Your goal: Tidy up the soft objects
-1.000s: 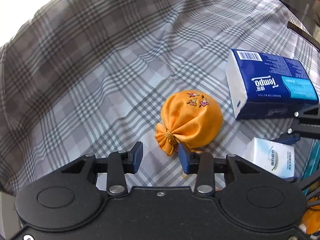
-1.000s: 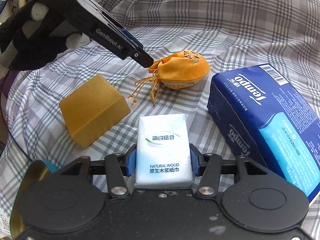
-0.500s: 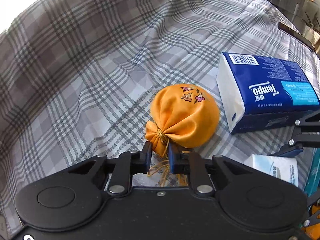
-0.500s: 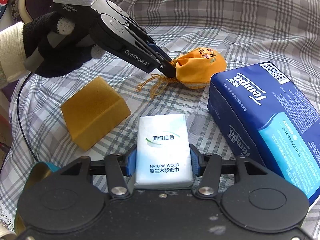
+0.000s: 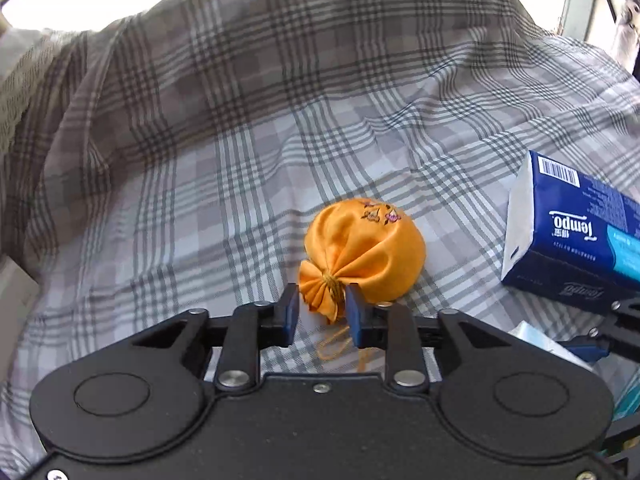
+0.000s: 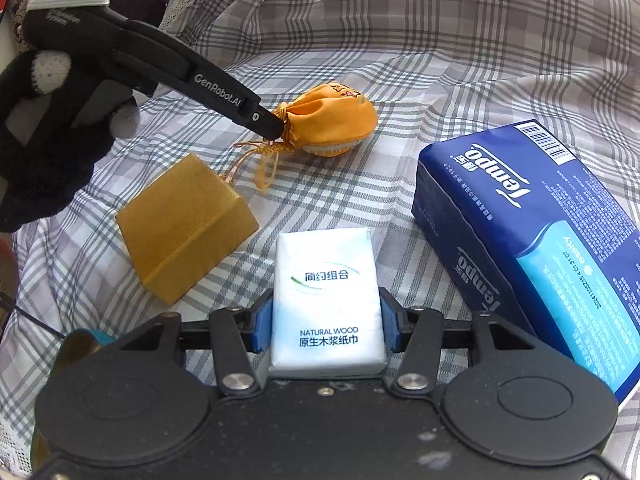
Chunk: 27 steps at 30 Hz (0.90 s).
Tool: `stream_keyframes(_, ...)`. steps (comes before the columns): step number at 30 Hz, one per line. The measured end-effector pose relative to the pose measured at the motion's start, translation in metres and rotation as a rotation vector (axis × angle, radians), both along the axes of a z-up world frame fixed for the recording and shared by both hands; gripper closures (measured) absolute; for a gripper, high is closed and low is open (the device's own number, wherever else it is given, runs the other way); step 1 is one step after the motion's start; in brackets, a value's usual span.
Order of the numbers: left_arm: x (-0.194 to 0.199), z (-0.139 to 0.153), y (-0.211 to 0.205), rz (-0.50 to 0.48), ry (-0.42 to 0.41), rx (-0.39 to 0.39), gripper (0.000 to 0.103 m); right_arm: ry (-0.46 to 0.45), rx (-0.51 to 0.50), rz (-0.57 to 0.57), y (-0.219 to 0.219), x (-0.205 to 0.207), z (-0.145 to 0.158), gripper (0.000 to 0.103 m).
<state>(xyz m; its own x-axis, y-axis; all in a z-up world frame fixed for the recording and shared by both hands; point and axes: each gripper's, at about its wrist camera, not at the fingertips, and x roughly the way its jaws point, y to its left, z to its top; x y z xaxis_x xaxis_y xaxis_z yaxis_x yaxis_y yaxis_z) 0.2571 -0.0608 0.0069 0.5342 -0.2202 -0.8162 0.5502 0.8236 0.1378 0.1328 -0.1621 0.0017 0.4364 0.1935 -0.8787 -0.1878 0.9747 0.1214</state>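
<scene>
An orange drawstring pouch (image 5: 366,250) with small embroidered flowers is held by its tied neck in my left gripper (image 5: 322,312), which is shut on it; in the right wrist view the pouch (image 6: 336,118) hangs tilted just above the checked cloth, its tassel cords trailing down. My right gripper (image 6: 324,320) is shut on a white tissue pack (image 6: 326,296) with green and blue print, low over the cloth. A large blue Tempo tissue pack (image 6: 536,236) lies at the right, also in the left wrist view (image 5: 572,236).
A golden-yellow block (image 6: 186,224) lies on the grey checked cloth (image 5: 240,140) left of the white pack. A gold and teal round object (image 6: 80,344) shows at the lower left. The gloved hand (image 6: 44,128) holds the left gripper at the far left.
My left gripper closed on the pouch's tied neck and lifted it, tilting the pouch up and away. The right gripper stayed shut on the white tissue pack.
</scene>
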Motion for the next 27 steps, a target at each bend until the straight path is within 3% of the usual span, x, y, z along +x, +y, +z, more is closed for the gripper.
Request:
stream_keyframes(2,-0.002,0.000,-0.004,-0.055,-0.033,0.031,0.049,0.004,0.002,-0.002,0.001,0.000,0.000,0.052)
stream_keyframes(6,0.002,-0.009,-0.010,-0.178,0.019,0.045,0.049,0.012,0.011,-0.002,-0.001,0.001,0.001,0.052)
stream_keyframes(11,0.014,-0.023,-0.013,-0.231,0.065,0.041,0.048,0.016,0.031,-0.004,-0.005,0.002,0.000,0.052)
stream_keyframes(17,0.023,-0.028,-0.016,-0.276,0.048,0.039,0.047,0.021,0.052,-0.007,-0.009,0.004,0.000,0.052)
stream_keyframes(22,0.027,-0.029,-0.020,-0.239,0.051,-0.009,0.061,0.024,0.068,-0.017,-0.011,0.005,0.000,0.052)
stream_keyframes(24,0.027,-0.028,-0.018,-0.199,0.049,-0.031,0.071,0.026,0.069,-0.019,-0.010,0.005,0.000,0.052)
stream_keyframes(27,0.024,-0.025,-0.016,-0.138,0.070,-0.063,0.075,0.026,0.067,-0.026,-0.010,0.005,0.001,0.052)
